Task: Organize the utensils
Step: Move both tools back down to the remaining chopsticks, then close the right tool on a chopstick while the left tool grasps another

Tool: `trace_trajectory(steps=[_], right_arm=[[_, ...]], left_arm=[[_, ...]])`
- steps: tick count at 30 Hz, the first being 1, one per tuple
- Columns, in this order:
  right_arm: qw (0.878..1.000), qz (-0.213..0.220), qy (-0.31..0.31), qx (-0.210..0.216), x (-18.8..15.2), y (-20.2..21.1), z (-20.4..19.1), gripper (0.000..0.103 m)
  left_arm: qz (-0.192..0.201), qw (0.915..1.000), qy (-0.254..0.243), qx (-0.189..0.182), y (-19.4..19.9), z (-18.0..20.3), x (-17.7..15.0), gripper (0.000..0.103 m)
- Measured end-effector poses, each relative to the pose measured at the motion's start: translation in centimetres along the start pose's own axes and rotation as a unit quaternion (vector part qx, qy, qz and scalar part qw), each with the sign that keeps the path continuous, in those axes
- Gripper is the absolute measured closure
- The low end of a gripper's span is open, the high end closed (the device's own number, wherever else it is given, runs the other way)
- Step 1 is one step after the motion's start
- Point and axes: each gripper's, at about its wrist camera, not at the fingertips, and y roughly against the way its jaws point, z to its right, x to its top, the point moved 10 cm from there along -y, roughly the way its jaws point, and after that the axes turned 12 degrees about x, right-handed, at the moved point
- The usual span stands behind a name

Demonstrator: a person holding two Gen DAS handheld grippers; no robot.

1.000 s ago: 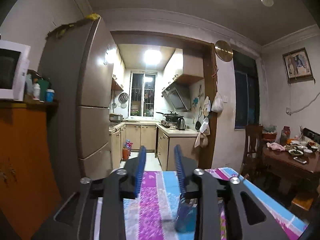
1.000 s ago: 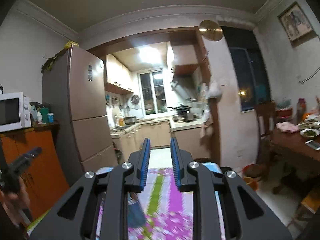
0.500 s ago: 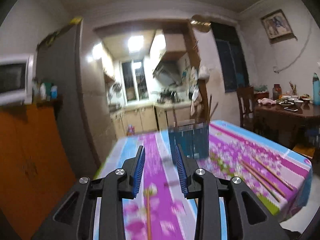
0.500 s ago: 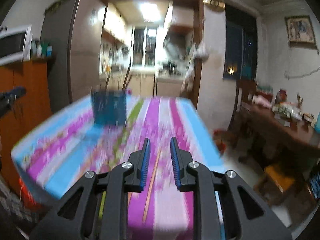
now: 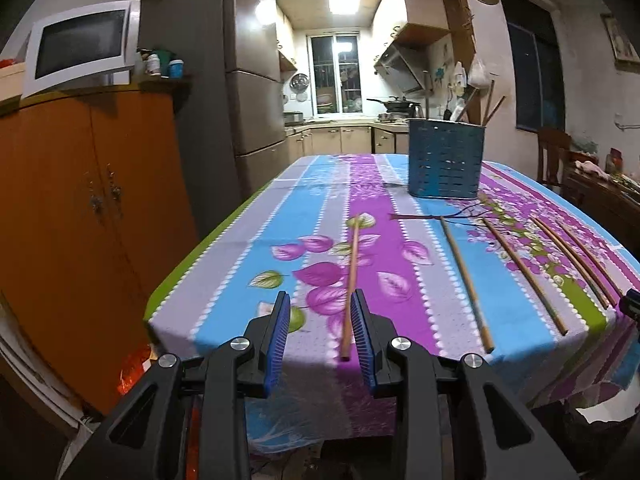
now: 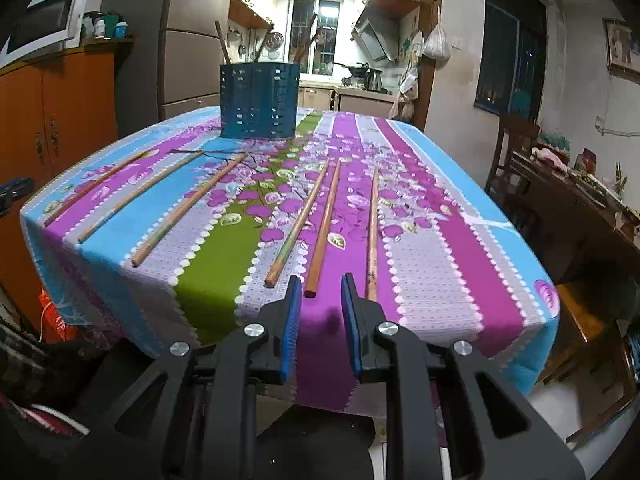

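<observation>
Several wooden chopsticks lie side by side, lengthwise, on the flowered tablecloth (image 5: 248,280). A blue slotted holder (image 5: 444,160) (image 6: 259,100) stands at the far end with a few sticks upright in it. My left gripper (image 5: 320,294) hovers at the table's near edge, open. The near end of the leftmost chopstick (image 5: 350,280) lies between its fingers, close to the right pad. My right gripper (image 6: 321,278) is open too, with a narrower gap. The tip of a reddish chopstick (image 6: 326,220) lies just ahead of that gap, with other chopsticks (image 6: 298,220) (image 6: 373,232) on either side.
An orange cabinet (image 5: 80,208) with a microwave (image 5: 80,46) stands left of the table, and a tall fridge (image 5: 240,80) is behind it. A dark dining table (image 6: 580,208) with dishes and a chair (image 6: 516,140) are on the right. The tablecloth (image 6: 216,288) hangs over the near edge.
Both views have swung down from the kitchen doorway to the tabletop. Both grippers have sunk to the near table edge by the chopstick ends. Their jaw gaps look unchanged.
</observation>
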Motion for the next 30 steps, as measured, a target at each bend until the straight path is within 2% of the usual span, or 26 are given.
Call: trace_trajectory(steps=[6, 10, 15, 19, 21, 24, 30], right_arm=[[1.0, 0.009, -0.004, -0.01, 0.2, -0.4, 0.2, 0.084], [1.0, 0.019, -0.008, -0.022, 0.4, -0.7, 0.3, 0.085], [0.999, 0.027, -0.008, -0.032, 0.6, -1.0, 0.4, 0.087], [0.999, 0.033, -0.008, -0.034, 0.6, -1.1, 0.2, 0.092], [0.999, 0.034, -0.009, -0.031, 0.6, -1.2, 0.0, 0.097], [0.999, 0.037, -0.014, -0.028, 0.5, -1.1, 0.0, 0.097], [0.999, 0.038, -0.022, -0.023, 0.4, -0.9, 0.2, 0.097]], left_arm=[[0.01, 0.9999, -0.008, 0.009, 0.2, -0.2, 0.6, 0.07], [0.015, 0.9997, -0.018, 0.002, 0.3, 0.6, 0.5, 0.07], [0.027, 0.9982, -0.047, -0.025, 0.8, 2.7, 0.4, 0.07], [0.033, 0.9932, -0.083, -0.074, 1.6, 5.7, 0.1, 0.071], [0.029, 0.9894, -0.099, -0.101, 1.8, 7.2, -0.2, 0.075], [0.024, 0.9837, -0.119, -0.133, 1.9, 9.1, -0.6, 0.08], [0.01, 0.9746, -0.139, -0.176, 2.0, 11.9, -1.9, 0.08]])
